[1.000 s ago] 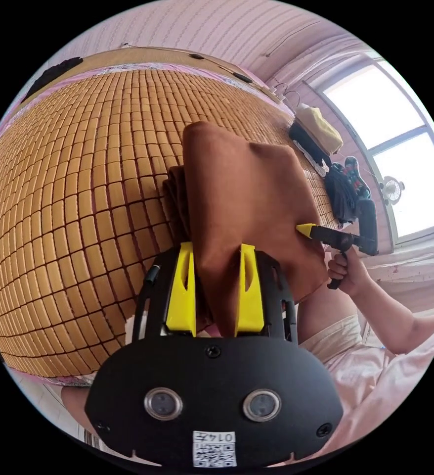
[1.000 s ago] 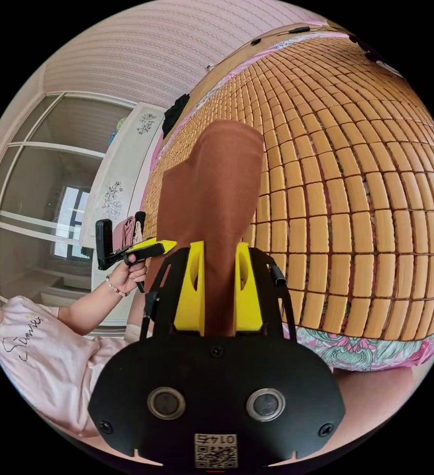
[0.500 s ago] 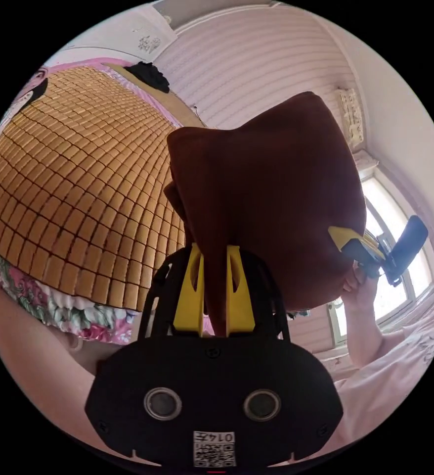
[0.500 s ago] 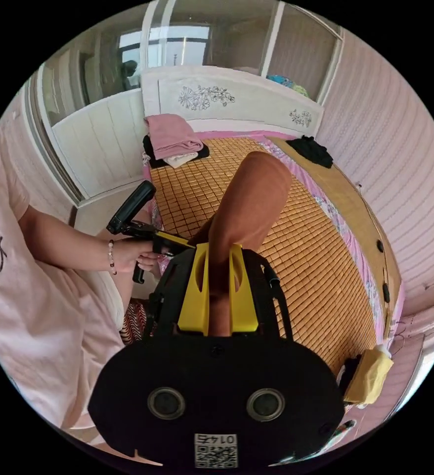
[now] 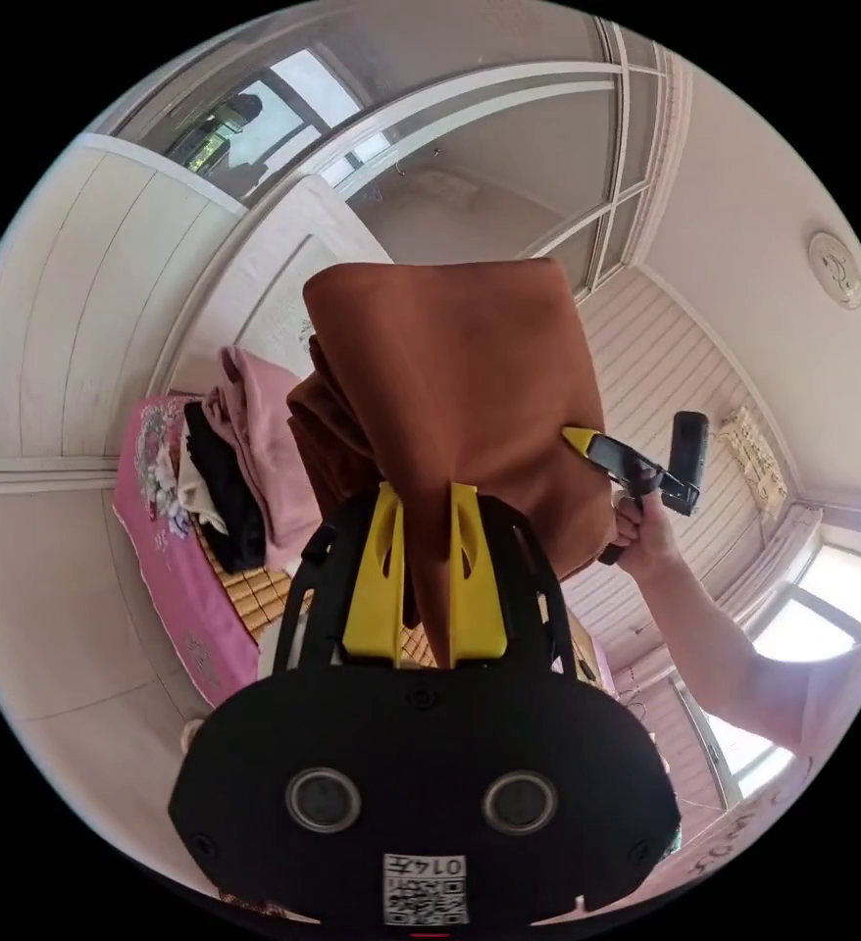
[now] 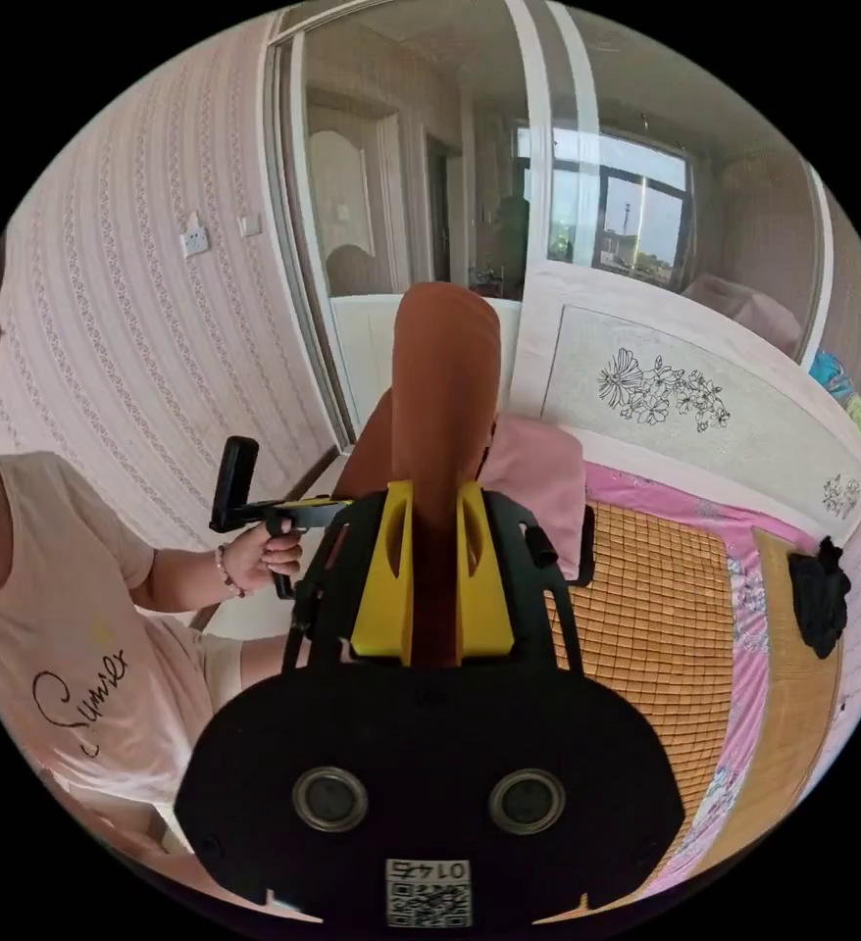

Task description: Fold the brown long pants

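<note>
Between the two grippers, held up off the bed (image 6: 666, 608), hang the pants (image 5: 450, 392). The left gripper (image 5: 425, 569) has its yellow jaws clenched on a bunch of the brown cloth, which rises out of them and spreads toward the right gripper (image 5: 587, 446), seen further off in the left gripper view with its yellow tip pressed into the far edge of the cloth. In the right gripper view the right gripper (image 6: 434, 578) likewise has its jaws closed on a thick roll of the pants (image 6: 445, 392), and the left gripper (image 6: 313, 510) shows beside it in the person's hand (image 6: 259, 554).

As a judgement, the folding looks well along: the cloth appears doubled, with several layers stacked at the left gripper's side rather than long legs trailing down, so the bundle seems compact. What is left, most likely, is to carry it to a spot and lay it down flat, perhaps near the pile (image 5: 244, 461) of pink and dark clothes at the head of the bed. How neat the fold is cannot be told while it hangs.

The pants are a plain rust-brown, smooth and matte, fairly heavy in drape, with soft rounded folds and no sharp creases.
</note>
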The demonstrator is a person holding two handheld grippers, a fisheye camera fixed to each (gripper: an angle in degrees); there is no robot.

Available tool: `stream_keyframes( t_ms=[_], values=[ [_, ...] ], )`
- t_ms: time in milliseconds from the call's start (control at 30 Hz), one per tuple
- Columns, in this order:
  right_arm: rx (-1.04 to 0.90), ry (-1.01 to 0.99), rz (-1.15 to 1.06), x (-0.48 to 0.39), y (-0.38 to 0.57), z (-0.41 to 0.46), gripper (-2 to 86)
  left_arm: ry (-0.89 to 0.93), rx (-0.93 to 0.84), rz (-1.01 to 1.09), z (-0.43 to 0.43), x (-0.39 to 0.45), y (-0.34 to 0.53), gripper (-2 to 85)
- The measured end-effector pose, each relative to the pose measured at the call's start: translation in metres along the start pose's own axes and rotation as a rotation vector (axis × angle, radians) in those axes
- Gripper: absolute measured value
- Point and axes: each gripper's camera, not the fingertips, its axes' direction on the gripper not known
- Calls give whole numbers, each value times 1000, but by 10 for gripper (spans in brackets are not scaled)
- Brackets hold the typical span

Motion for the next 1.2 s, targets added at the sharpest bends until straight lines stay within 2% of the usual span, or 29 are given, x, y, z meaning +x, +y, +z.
stream_keyframes(
  t_ms=[100, 167, 233, 300, 333, 467, 600, 667, 800, 1033, 1200],
  values=[
    [-175, 54, 272, 114, -58, 83, 95, -82, -42, -81, 48, -42, -47, 76],
    [-312, 144, 425, 153, -62, 148, 81, -325, -145, -95, 104, -87, -52, 69],
    [-395, 43, 422, 153, -52, 234, 55, -507, -269, -86, 143, -119, -38, 78],
    [-457, -16, 371, 136, -45, 287, 54, -416, -206, -51, 145, -131, -23, 77],
    [-457, 53, 313, 123, -45, 303, 54, -399, -182, -56, 143, -134, -15, 76],
    [-481, 143, 140, 95, -54, 304, 41, -375, -166, -40, 130, -145, 24, 78],
    [-288, 195, 62, 54, -13, 214, -5, -338, -123, 108, 92, -114, 63, 54],
    [-273, 252, 70, 34, 30, 171, -7, -324, -200, 278, 80, -74, 102, 48],
    [-293, 396, 252, -22, 157, 65, -8, -280, -319, 465, 83, -5, 174, 55],
    [-350, 621, 537, -157, 303, -105, 4, 15, -526, 748, 118, 160, 318, 74],
    [-104, 867, 729, -248, 364, -207, 17, 116, -615, 939, 122, 246, 418, 88]
  ],
)
